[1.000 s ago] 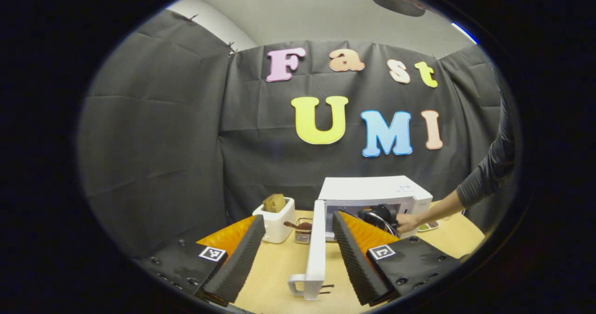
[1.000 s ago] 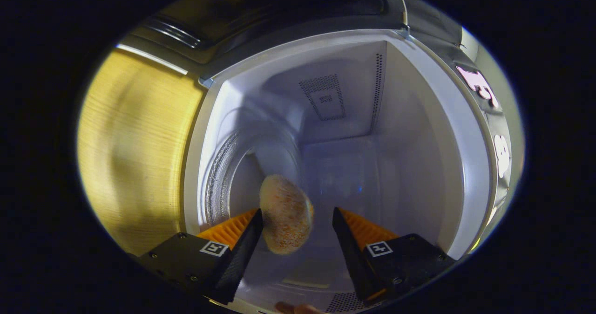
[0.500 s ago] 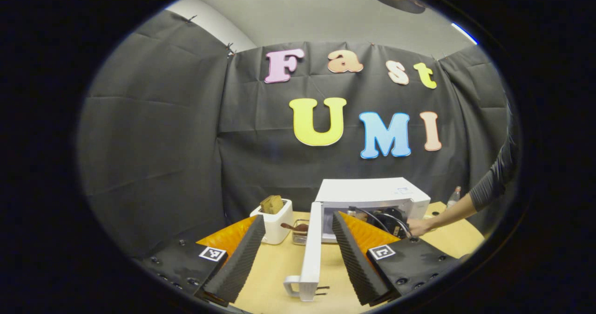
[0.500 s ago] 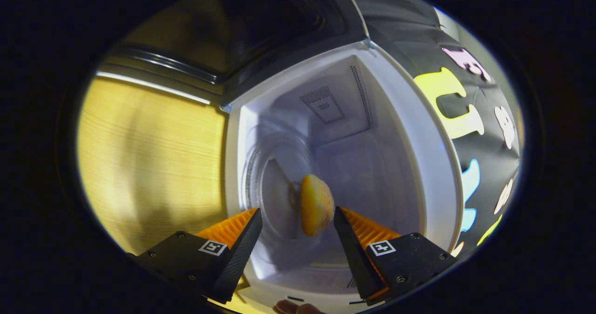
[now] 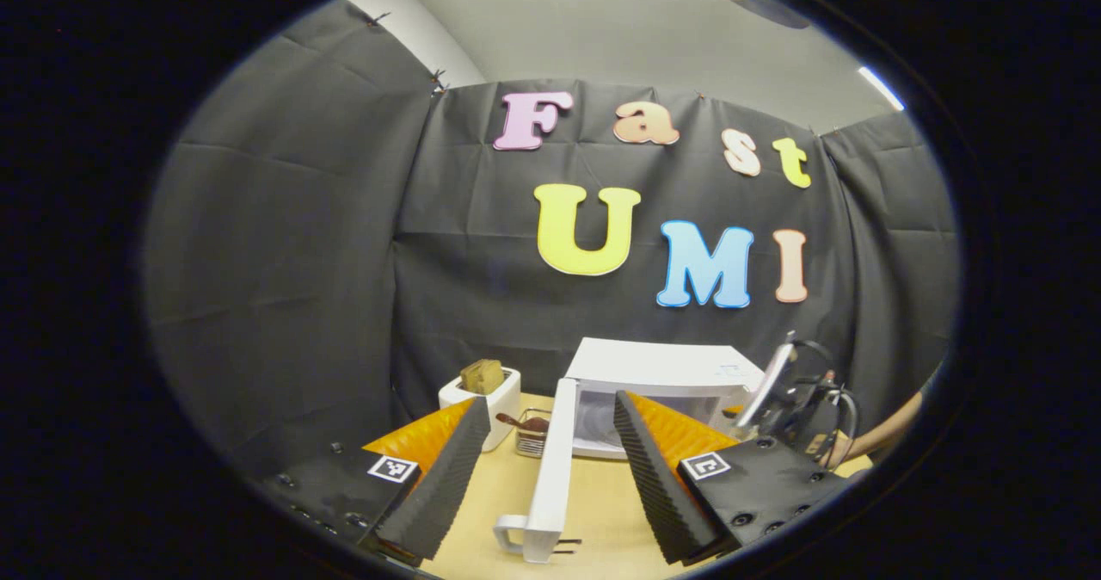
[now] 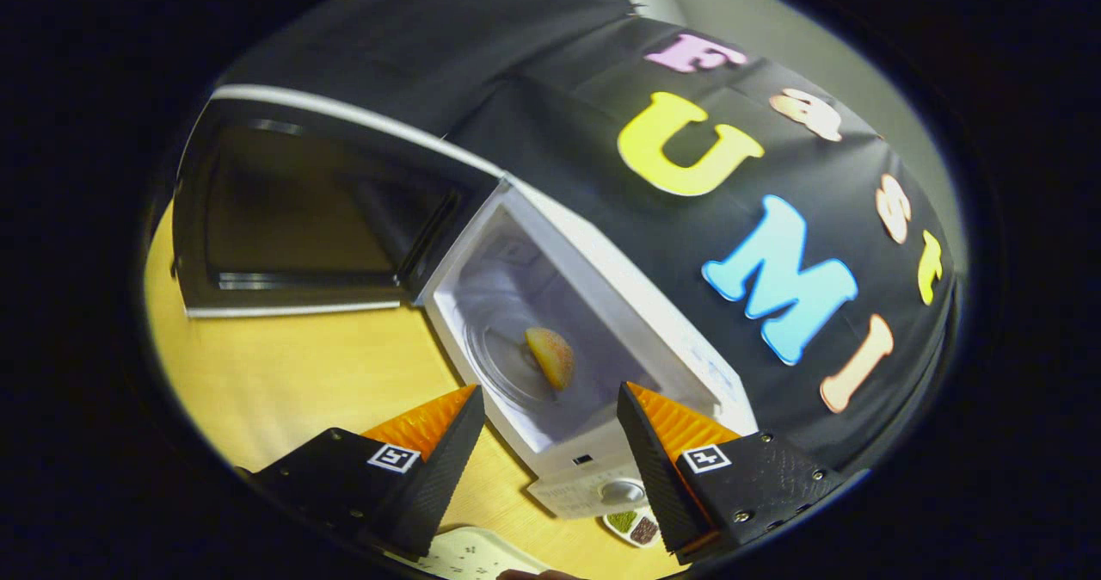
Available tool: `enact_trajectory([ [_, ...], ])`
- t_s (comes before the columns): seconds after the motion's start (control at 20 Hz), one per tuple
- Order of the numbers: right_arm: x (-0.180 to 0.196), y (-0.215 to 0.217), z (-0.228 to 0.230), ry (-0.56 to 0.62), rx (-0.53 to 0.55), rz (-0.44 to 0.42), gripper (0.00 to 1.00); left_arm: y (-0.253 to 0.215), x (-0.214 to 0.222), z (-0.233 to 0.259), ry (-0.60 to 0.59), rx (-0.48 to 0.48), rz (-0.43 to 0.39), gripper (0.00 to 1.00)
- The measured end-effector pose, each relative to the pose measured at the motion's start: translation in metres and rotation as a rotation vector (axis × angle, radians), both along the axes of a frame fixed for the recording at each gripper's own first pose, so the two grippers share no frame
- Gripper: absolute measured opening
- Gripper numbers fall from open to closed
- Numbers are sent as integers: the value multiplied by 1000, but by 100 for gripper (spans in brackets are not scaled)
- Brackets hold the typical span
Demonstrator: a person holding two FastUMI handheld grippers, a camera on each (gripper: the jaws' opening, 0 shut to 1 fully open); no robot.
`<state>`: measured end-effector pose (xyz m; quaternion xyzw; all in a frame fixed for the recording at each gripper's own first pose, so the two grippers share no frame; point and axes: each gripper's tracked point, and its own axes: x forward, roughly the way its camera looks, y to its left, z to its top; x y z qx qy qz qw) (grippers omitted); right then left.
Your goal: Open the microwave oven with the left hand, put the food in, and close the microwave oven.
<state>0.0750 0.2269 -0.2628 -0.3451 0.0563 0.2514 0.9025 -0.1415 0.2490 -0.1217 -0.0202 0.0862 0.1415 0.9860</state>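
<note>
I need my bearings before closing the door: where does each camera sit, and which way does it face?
Left gripper view: on the left tool, facing the microwave across the table, open door edge-on between its fingers; right tool and a forearm at right.
Right gripper view: on the right tool, tilted, facing the cavity and food.
Shared: microwave, open door, table.

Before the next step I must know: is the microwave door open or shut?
Open. The microwave door is swung wide, and the food shows inside the cavity.
</note>
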Motion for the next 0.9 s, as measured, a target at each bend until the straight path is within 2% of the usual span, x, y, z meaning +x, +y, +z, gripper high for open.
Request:
enact_trajectory([
  [0.25,-44,-33,86,26,283,-107,95,-21,27,-5,-15,-26,-85,95],
  [0.5,-52,-65,149,-19,474,-216,94,-48,52,4,-45,-37,-184,94],
  [0.7,-72,-92,199,-85,570,-265,94,-57,58,5,-64,-48,-219,96],
  [0.9,-80,-97,205,-101,587,-275,94,-43,56,2,-72,-73,-195,99],
])
